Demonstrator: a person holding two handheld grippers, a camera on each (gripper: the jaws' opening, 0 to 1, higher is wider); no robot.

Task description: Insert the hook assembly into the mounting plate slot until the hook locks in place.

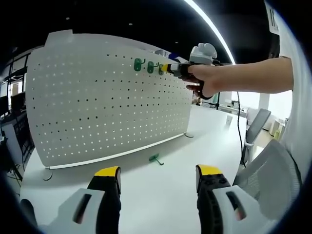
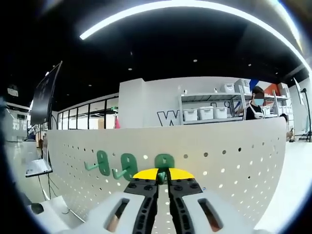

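Observation:
A white pegboard (image 1: 97, 107) stands upright on the white table (image 1: 161, 195). Two green hooks (image 1: 140, 64) (image 1: 151, 67) hang near its top edge. A third green hook (image 1: 161, 68) is pressed against the board, with the right gripper (image 1: 169, 68) shut on it. In the right gripper view that hook (image 2: 164, 160) sits between the closed yellow-tipped jaws of the right gripper (image 2: 163, 175), against the pegboard (image 2: 234, 161), beside the two hung hooks (image 2: 101, 163) (image 2: 126, 165). A loose green hook (image 1: 155, 158) lies on the table at the board's foot. My left gripper (image 1: 158, 171) hovers open above the table.
A person's arm (image 1: 243, 78) reaches across from the right. Grey office chairs (image 1: 265, 161) stand by the table's right edge. Behind the board are shelves with white bins (image 2: 204, 113) and a person (image 2: 254, 109). A laptop (image 2: 38, 168) rests at the far left.

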